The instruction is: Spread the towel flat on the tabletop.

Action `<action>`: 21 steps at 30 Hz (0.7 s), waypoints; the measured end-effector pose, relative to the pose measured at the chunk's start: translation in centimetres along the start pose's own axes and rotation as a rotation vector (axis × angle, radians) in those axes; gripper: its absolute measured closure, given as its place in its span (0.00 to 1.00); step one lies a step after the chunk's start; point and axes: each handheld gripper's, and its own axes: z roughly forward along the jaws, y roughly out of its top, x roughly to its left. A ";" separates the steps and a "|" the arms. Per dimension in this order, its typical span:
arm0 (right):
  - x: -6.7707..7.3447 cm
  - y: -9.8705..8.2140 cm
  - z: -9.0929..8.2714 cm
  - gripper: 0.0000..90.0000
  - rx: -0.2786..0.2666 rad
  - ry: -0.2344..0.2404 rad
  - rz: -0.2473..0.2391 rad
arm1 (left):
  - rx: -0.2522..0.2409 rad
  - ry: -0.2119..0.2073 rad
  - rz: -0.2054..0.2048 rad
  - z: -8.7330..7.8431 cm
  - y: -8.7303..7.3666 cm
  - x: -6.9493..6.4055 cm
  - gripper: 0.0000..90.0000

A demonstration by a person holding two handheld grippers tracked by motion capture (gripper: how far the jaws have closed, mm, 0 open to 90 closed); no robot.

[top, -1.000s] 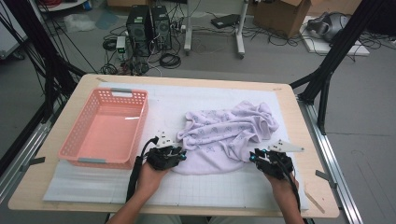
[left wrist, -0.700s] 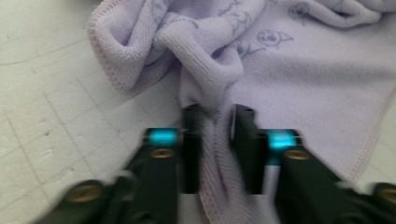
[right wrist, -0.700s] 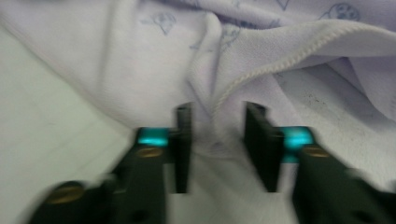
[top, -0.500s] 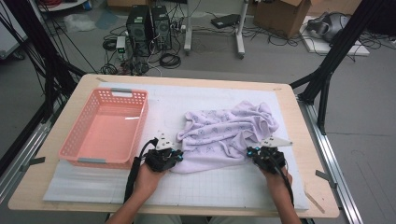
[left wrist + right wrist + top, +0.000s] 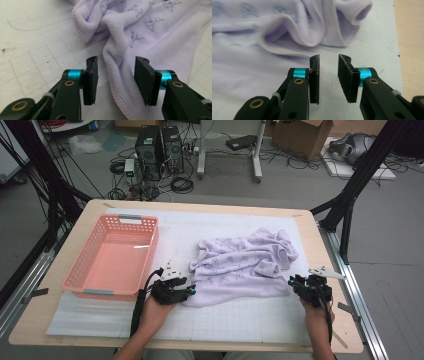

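Lilac towel [image 5: 243, 265]: crumpled on white mat [image 5: 240, 320], right of pink basket [image 5: 114, 257]
Left gripper [image 5: 115, 78]: jaws just opened, apart, towel's hemmed edge lies between them, pads not pressing it
Right gripper [image 5: 328, 75]: jaws just opened a little, narrow gap, nothing held, towel edge just beside left jaw

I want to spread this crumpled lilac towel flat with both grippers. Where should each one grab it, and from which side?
Judging by how it lies, grip the stitched hem of the lilac towel at its near corners. The left gripper already straddles the hem edge, jaws open, so come in low from the near side. The right gripper could take the flat near-right edge, sliding under from the person's side.
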 end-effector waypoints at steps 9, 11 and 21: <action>1.6 -1.8 0.0 0.72 0.070 0.052 -0.082 | 0.047 -0.042 0.015 0.5 -0.7 -0.9 0.58; 1.5 -2.2 0.7 0.71 0.089 0.043 -0.089 | 0.052 -0.019 0.032 0.4 -0.8 -1.2 0.60; 1.9 -3.6 -1.9 0.96 0.125 0.074 -0.087 | 0.074 -0.033 0.033 -1.6 -1.8 -2.1 0.93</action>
